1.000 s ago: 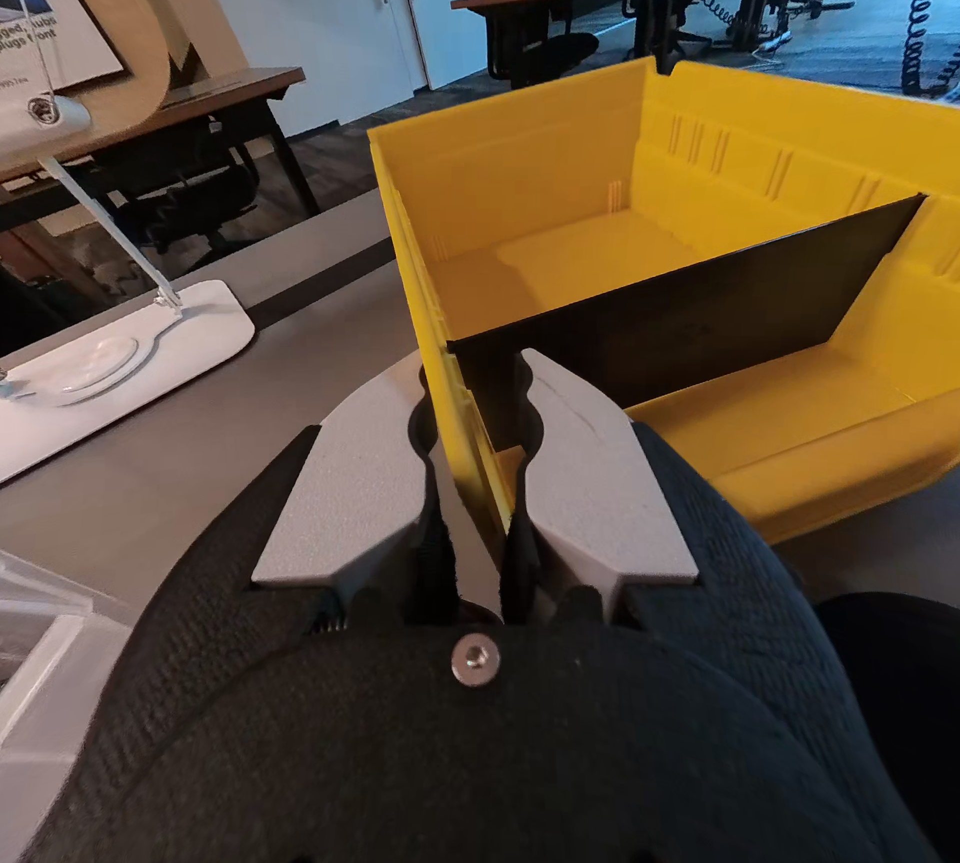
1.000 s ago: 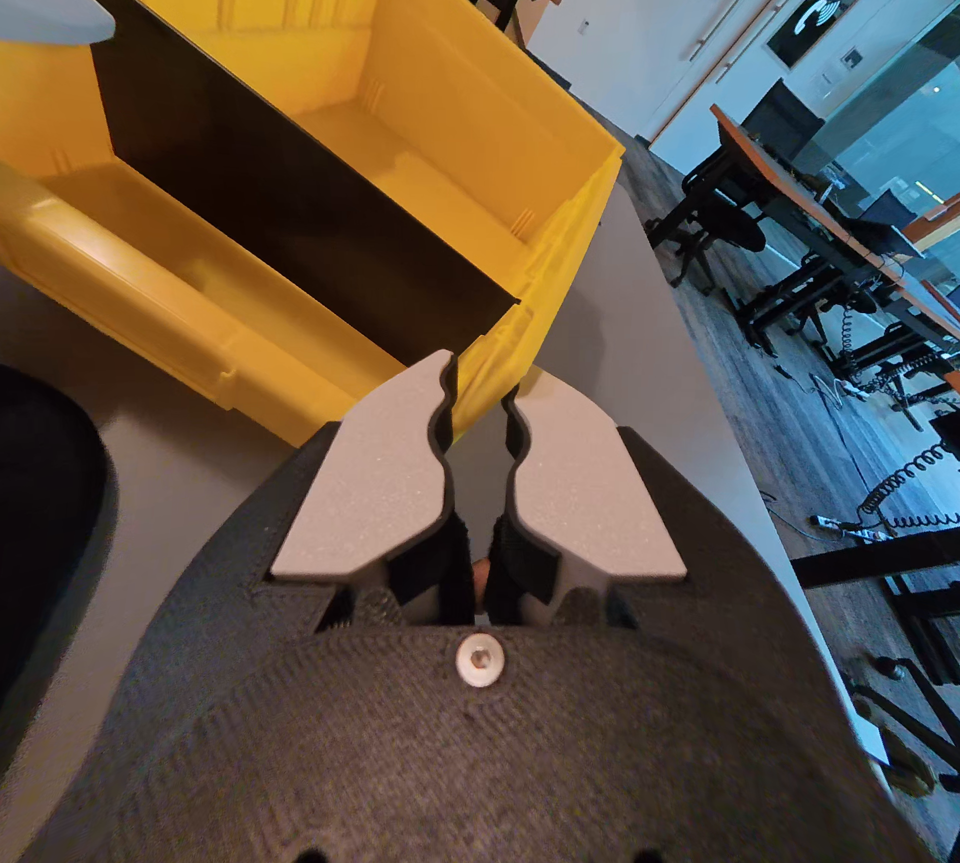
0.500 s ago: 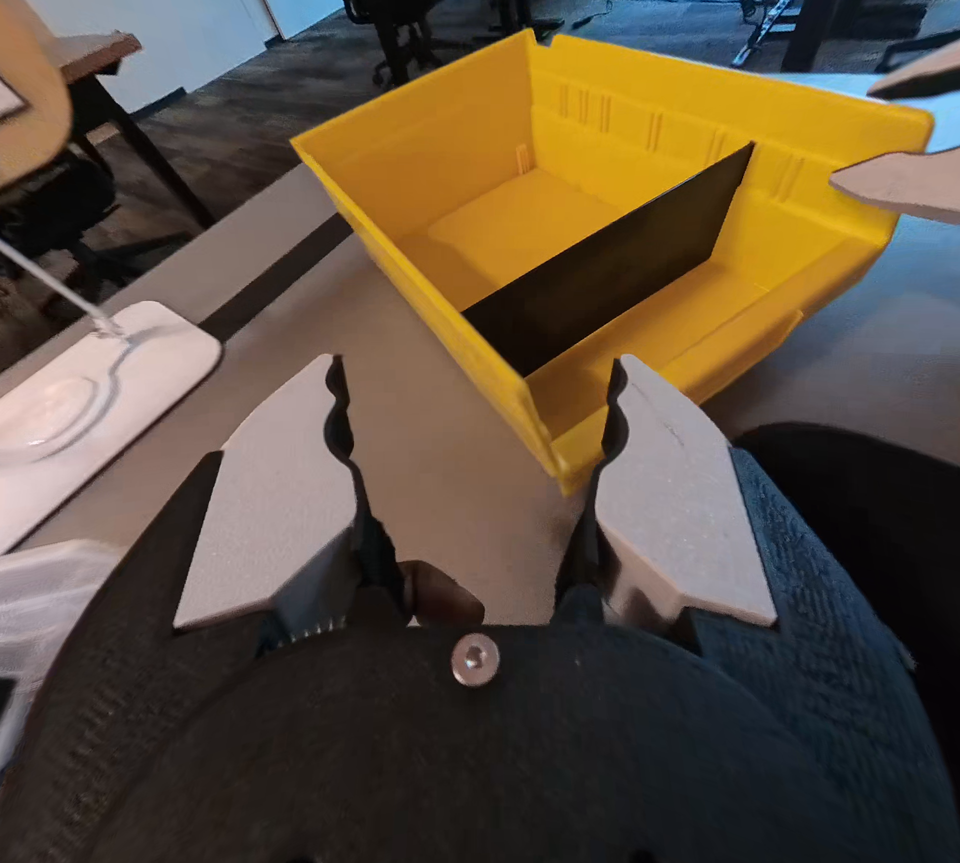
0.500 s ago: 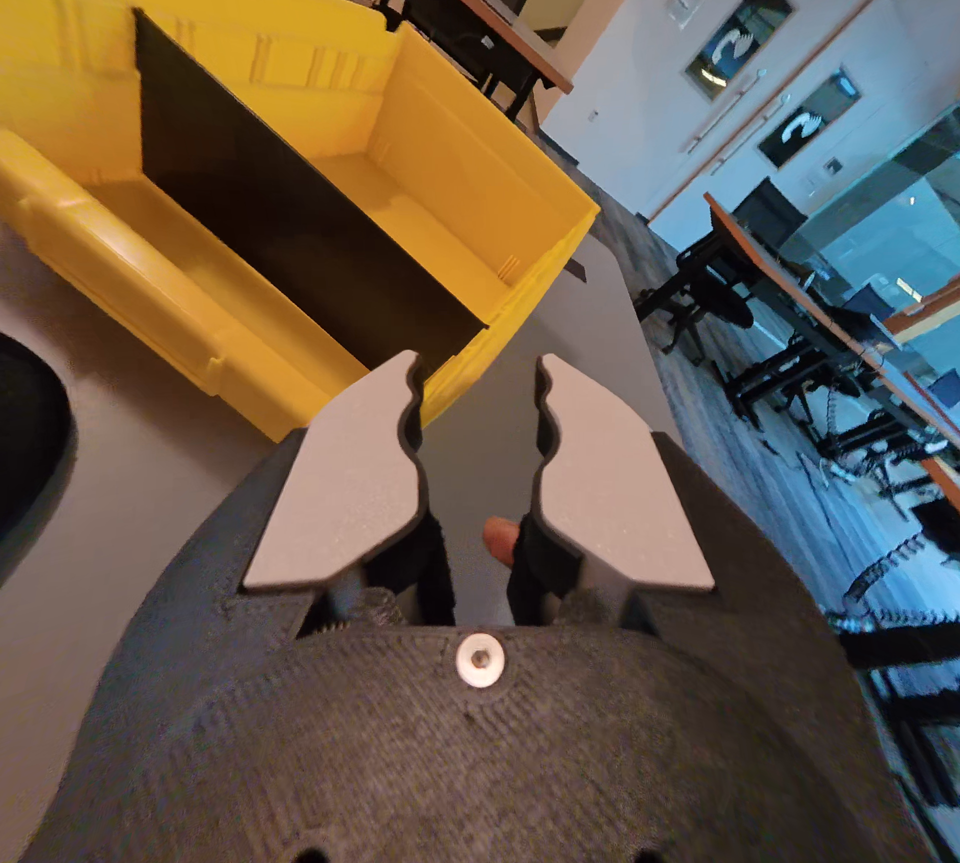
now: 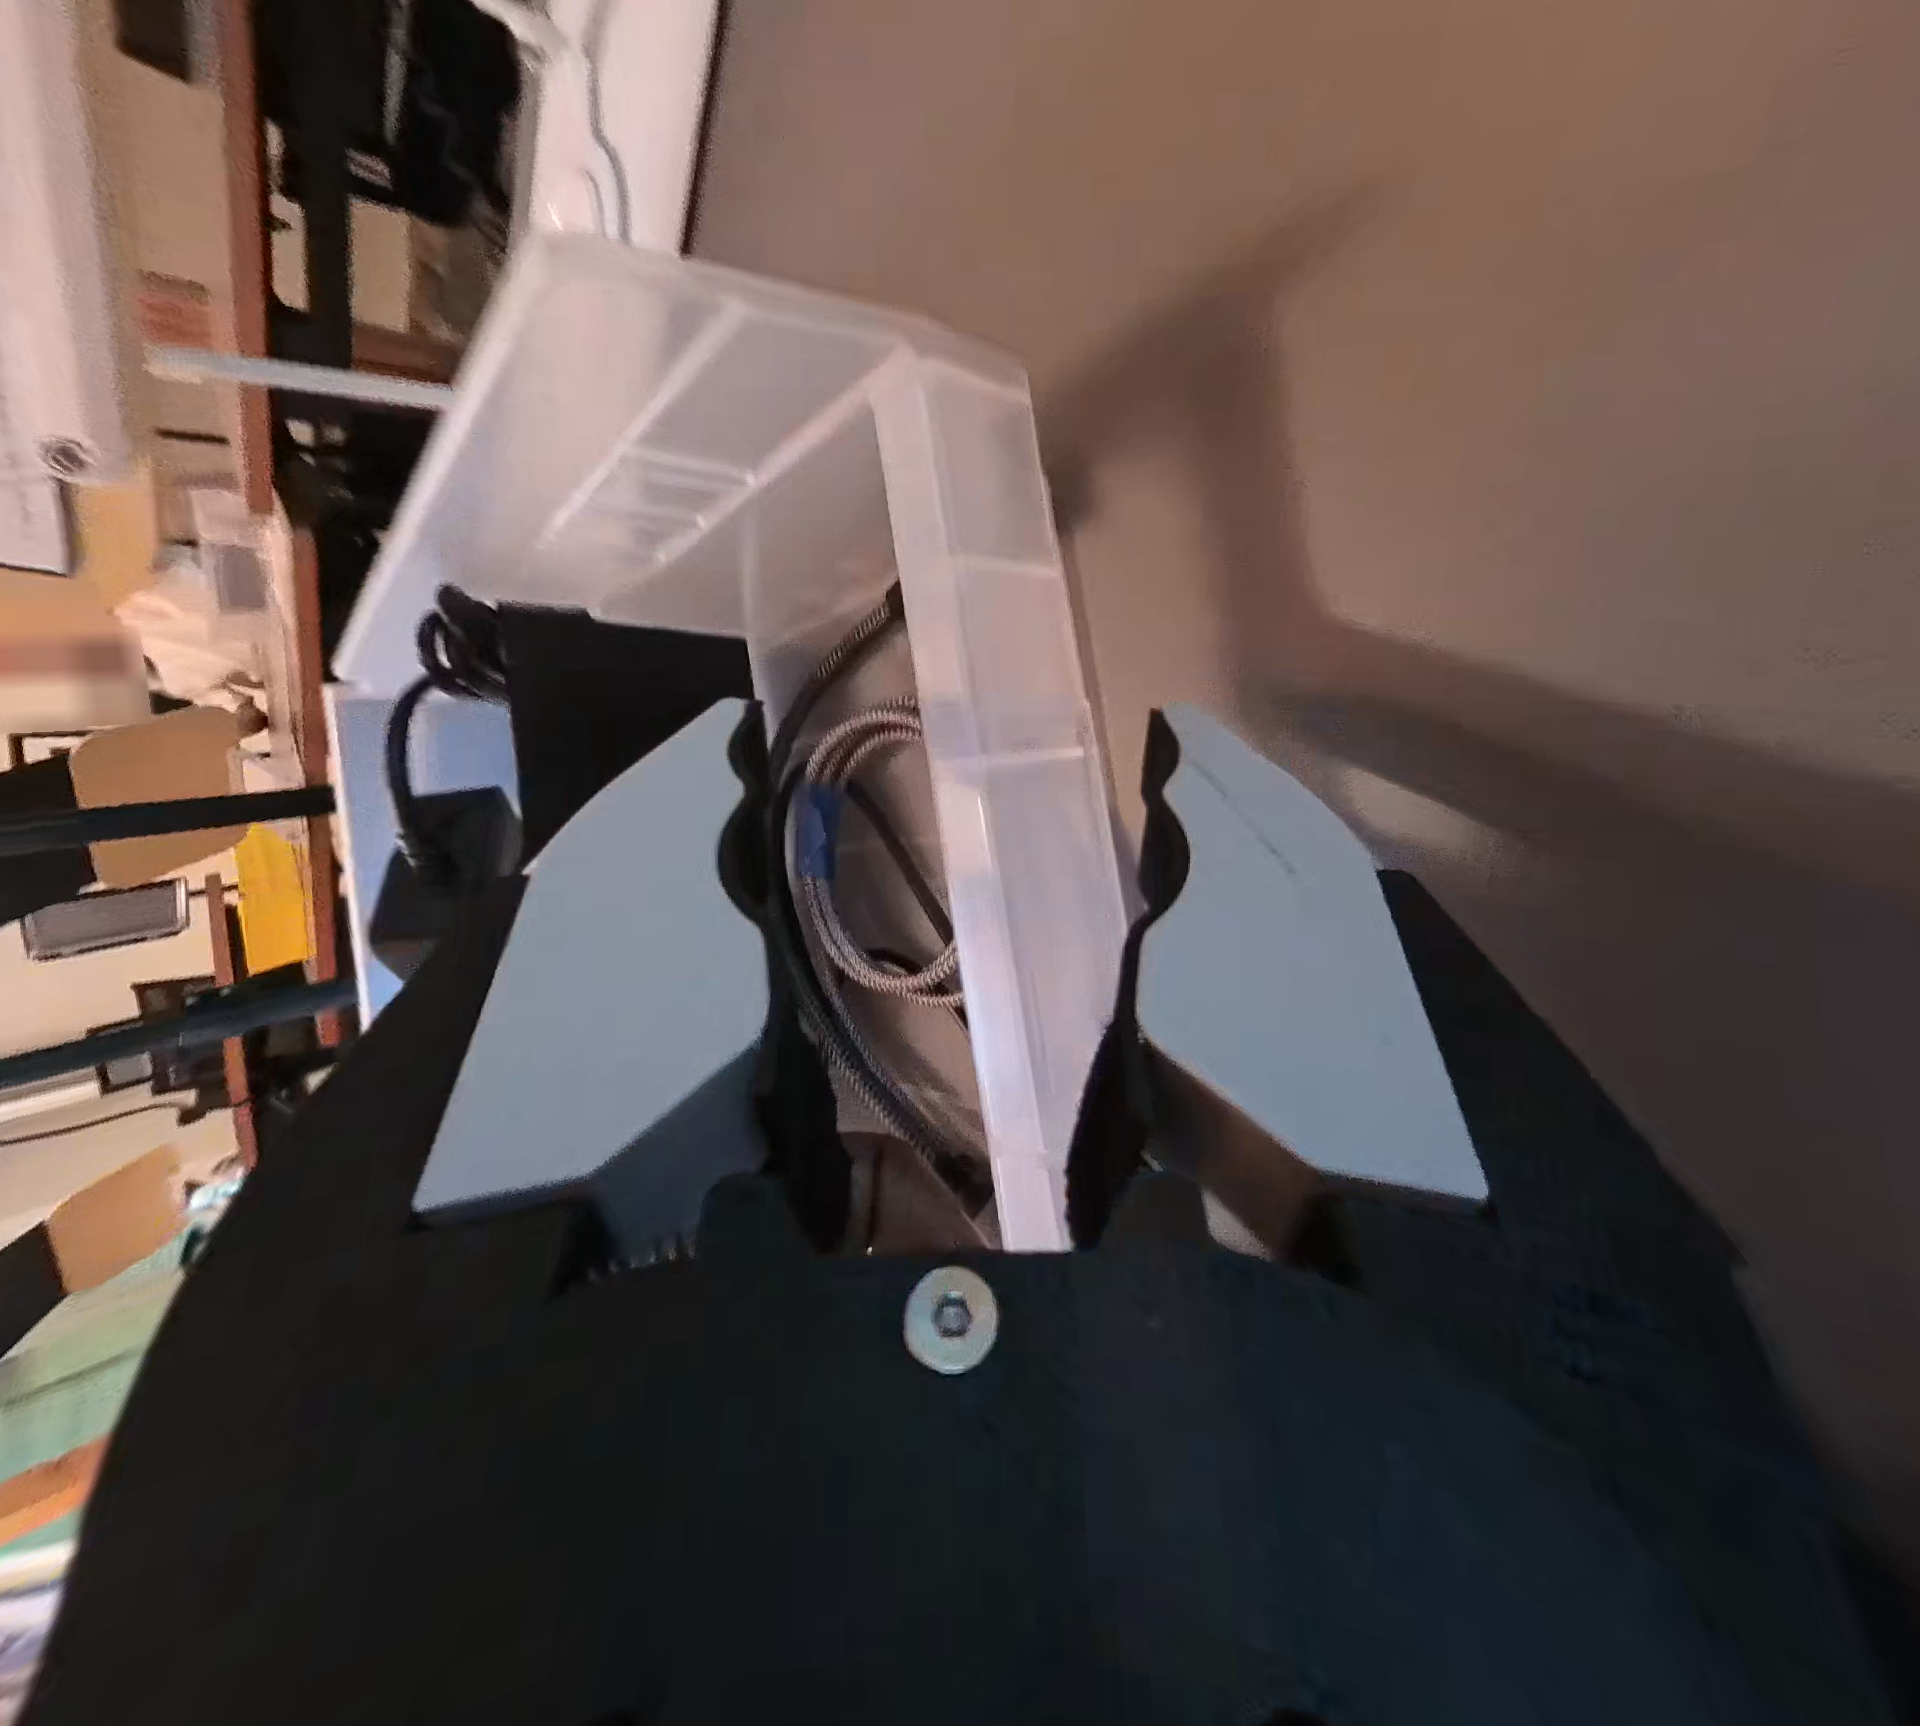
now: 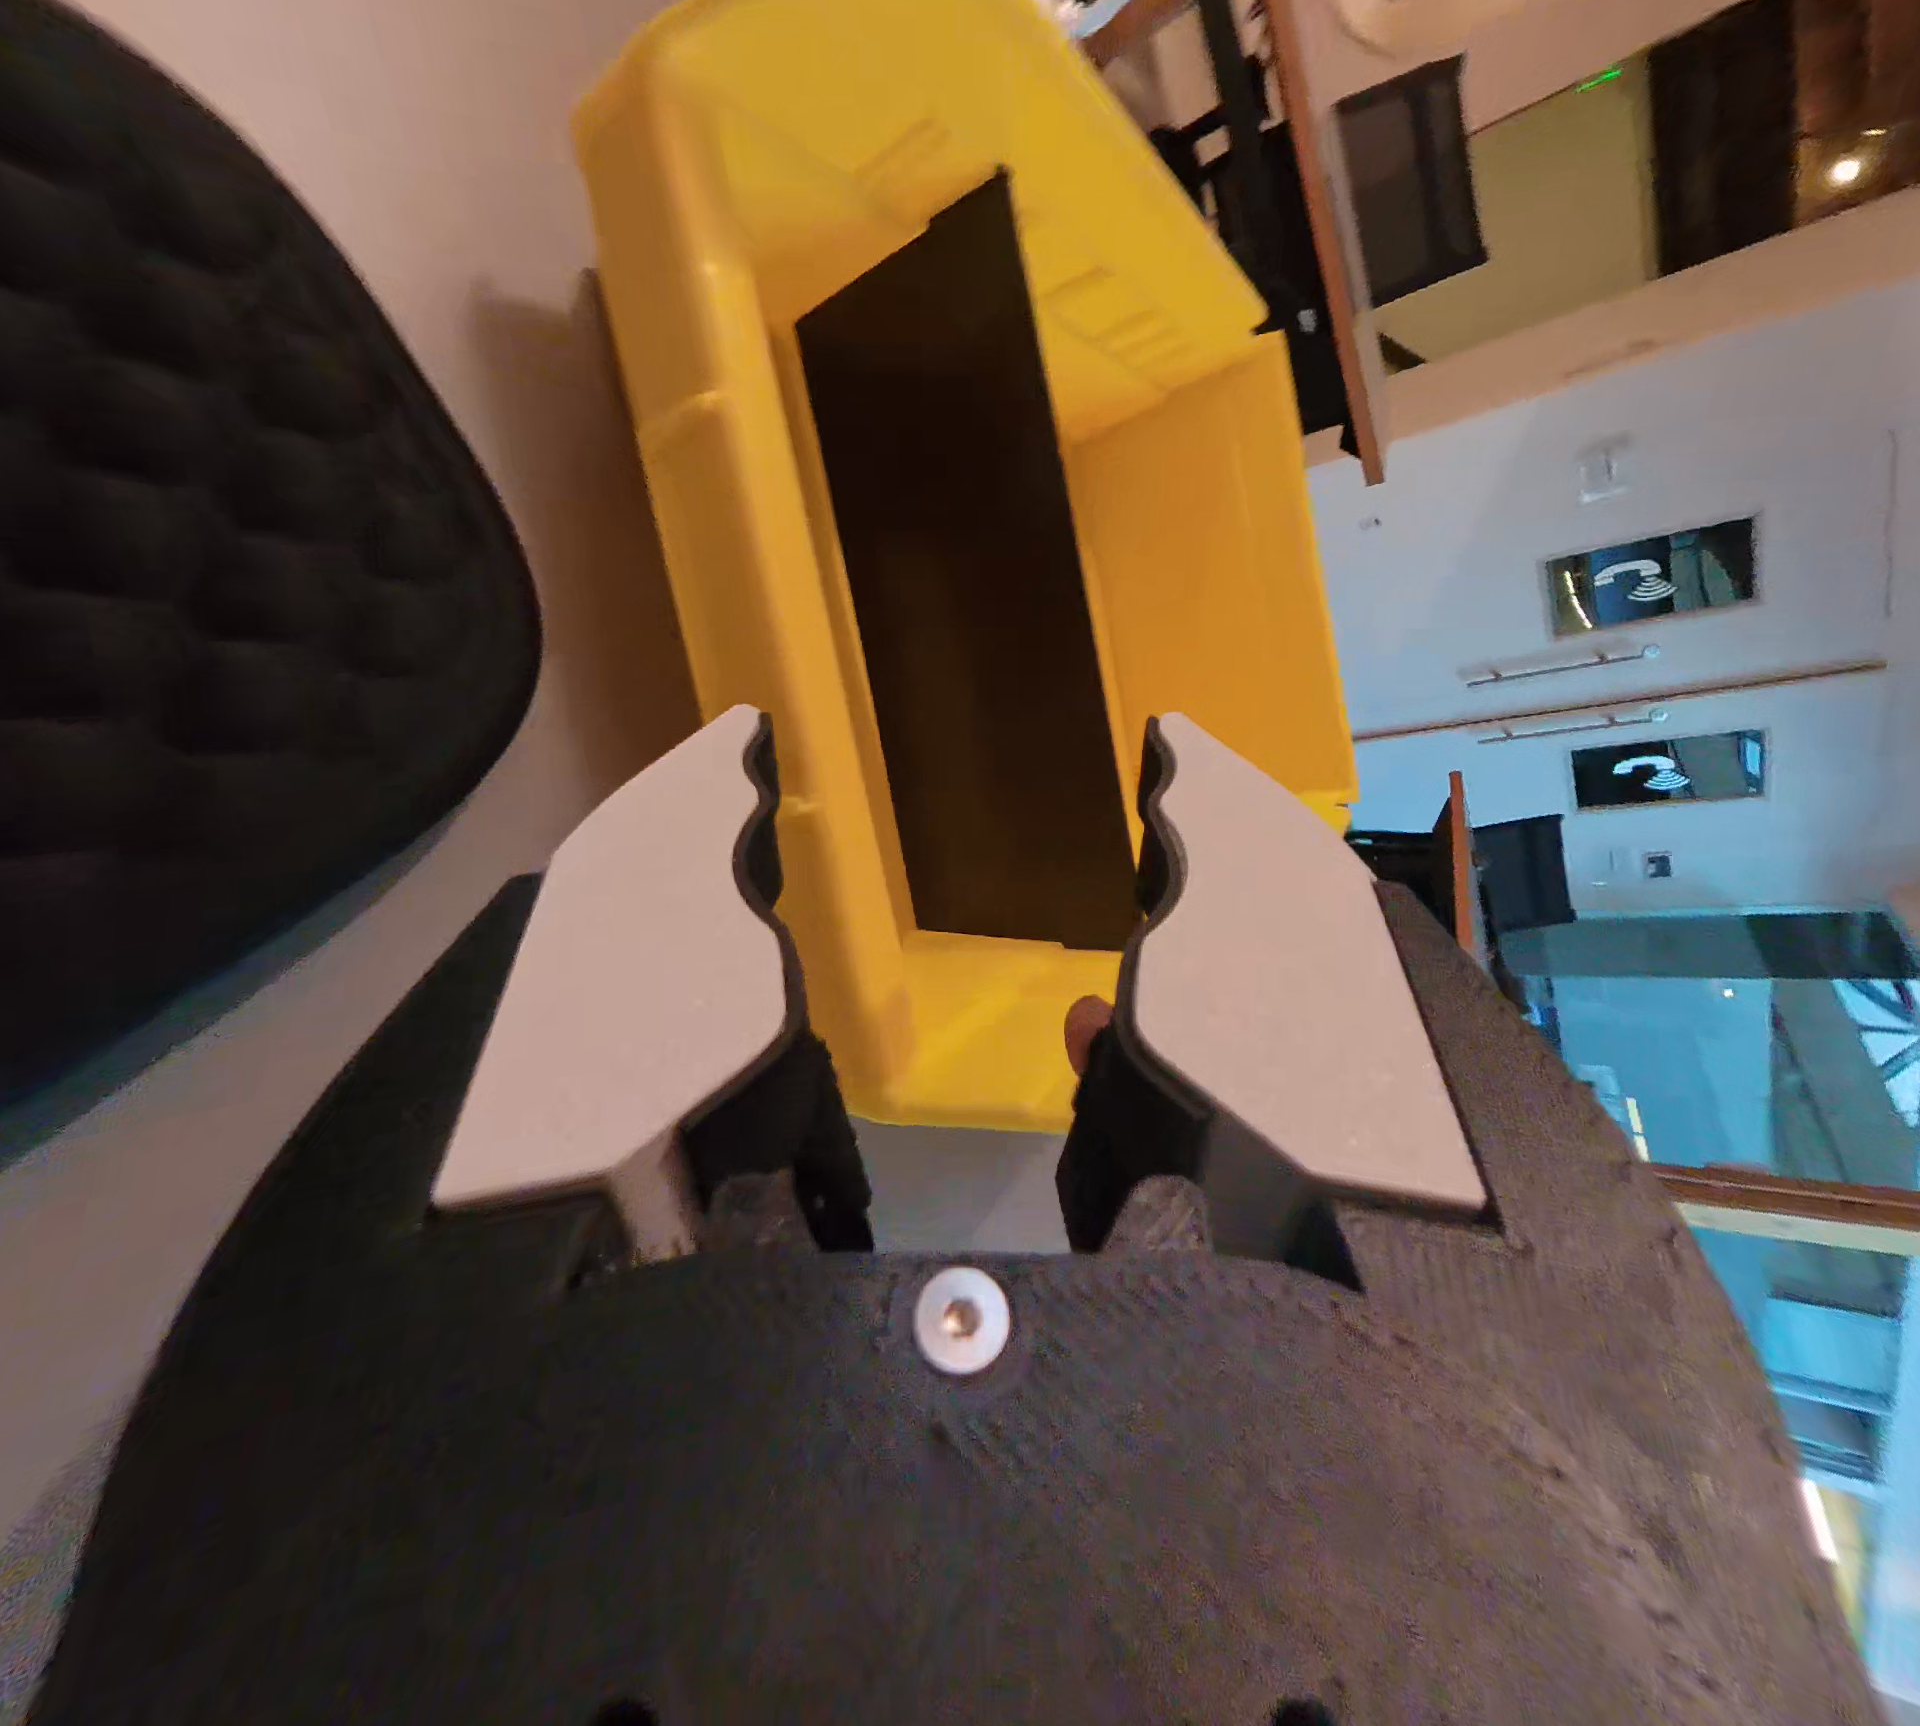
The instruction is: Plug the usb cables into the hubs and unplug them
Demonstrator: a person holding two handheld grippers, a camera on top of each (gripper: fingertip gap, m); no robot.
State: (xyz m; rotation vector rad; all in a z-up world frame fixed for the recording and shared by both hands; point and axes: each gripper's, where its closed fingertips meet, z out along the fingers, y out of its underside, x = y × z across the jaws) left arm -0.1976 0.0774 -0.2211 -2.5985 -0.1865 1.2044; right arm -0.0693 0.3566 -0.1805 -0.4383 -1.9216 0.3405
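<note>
Left wrist view is motion-blurred throughout. The clear plastic bin (image 5: 966, 741) is partly hidden behind the left gripper (image 5: 945, 803). The braided cable (image 5: 883, 938) inside that bin shows no connector end. The black item (image 5: 613, 700) beside the cable, in the same bin, cannot be identified. The yellow bin (image 6: 1195, 533), near end is screened by the right gripper (image 6: 951, 803).

The left gripper (image 5: 945, 803) has two flat, pale grey fingers (image 5: 613, 980) with wavy black inner edges, set in a broad black body of finely textured printed plastic with one silver hex-socket screw (image 5: 950, 1317) at its centre. The right gripper (image 6: 951, 803) is built alike: light grey fingers (image 6: 644, 980) with scalloped black edges, a grainy black body and a single silver screw (image 6: 961, 1319).
</note>
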